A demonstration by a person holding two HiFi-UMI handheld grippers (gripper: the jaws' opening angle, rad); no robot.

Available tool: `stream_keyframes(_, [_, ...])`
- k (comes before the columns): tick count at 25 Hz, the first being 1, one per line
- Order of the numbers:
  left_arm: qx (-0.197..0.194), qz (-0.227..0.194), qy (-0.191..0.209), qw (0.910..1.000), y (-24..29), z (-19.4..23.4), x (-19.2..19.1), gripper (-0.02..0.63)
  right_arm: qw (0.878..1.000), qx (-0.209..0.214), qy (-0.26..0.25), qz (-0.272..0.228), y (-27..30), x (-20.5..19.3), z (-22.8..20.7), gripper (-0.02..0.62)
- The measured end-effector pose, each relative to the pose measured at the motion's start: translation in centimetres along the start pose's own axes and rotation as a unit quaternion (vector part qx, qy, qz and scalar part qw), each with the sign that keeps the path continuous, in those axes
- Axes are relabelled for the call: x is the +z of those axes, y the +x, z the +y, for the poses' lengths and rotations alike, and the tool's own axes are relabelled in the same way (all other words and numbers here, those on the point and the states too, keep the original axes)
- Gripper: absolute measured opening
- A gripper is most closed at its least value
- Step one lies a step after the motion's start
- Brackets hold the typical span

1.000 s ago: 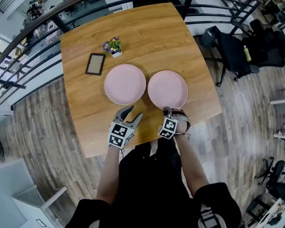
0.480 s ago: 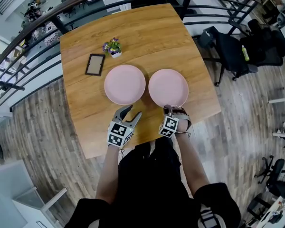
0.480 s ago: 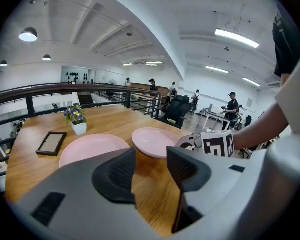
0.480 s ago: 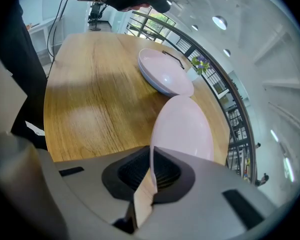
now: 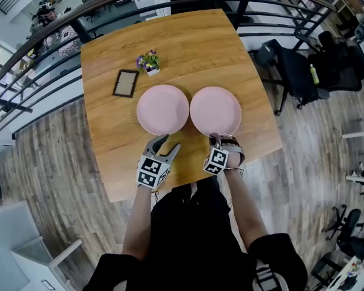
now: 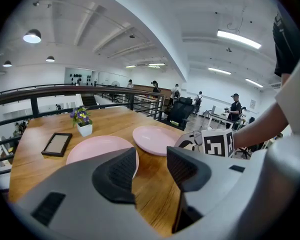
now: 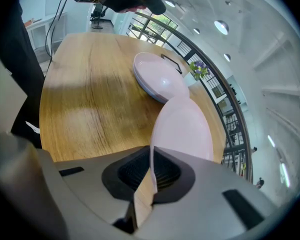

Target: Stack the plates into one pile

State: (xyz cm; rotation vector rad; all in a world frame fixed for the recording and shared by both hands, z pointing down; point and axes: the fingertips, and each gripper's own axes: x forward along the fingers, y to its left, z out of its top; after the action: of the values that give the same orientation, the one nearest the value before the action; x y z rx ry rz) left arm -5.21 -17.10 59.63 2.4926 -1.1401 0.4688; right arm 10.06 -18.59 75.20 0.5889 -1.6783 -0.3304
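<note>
**Plates unstacked: right plate pinched, left plate lying free**

Nearest the person, the left gripper hovers over the front of the worktop. Its own view shows the jaws apart, with only bare wood between them. The right gripper is clamped on the right plate's near rim. That pinch is plain in its own view, but the head view hides it under the gripper. The left plate lies just beside the right one. Beyond them are a picture frame and a small flower pot.

Plain pale pink: left plate, right plate. Honey-brown wood grain: table. Purple: flowers. White: pot.
</note>
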Motion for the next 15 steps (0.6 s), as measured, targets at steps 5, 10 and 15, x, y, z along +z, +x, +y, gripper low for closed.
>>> stream_keyframes(5, [0.018, 0.002, 0.004, 0.9998, -0.8, 0.8, -0.4, 0.207, 1.000, -0.007, -0.013, -0.009, 0.1, 1.2, -1.0, 0.021])
stream_keyframes(10, [0.031, -0.003, -0.003, 0.9995, -1.9, 1.5, -0.6, 0.207, 0.999, -0.006, -0.029, -0.023, 0.3, 2.9, -1.2, 0.021])
stream_keyframes(15, [0.054, -0.010, -0.012, 0.9984, -3.5, 2.7, -0.8, 0.207, 0.998, -0.009, -0.054, -0.032, 0.4, 4.9, -1.3, 0.021])
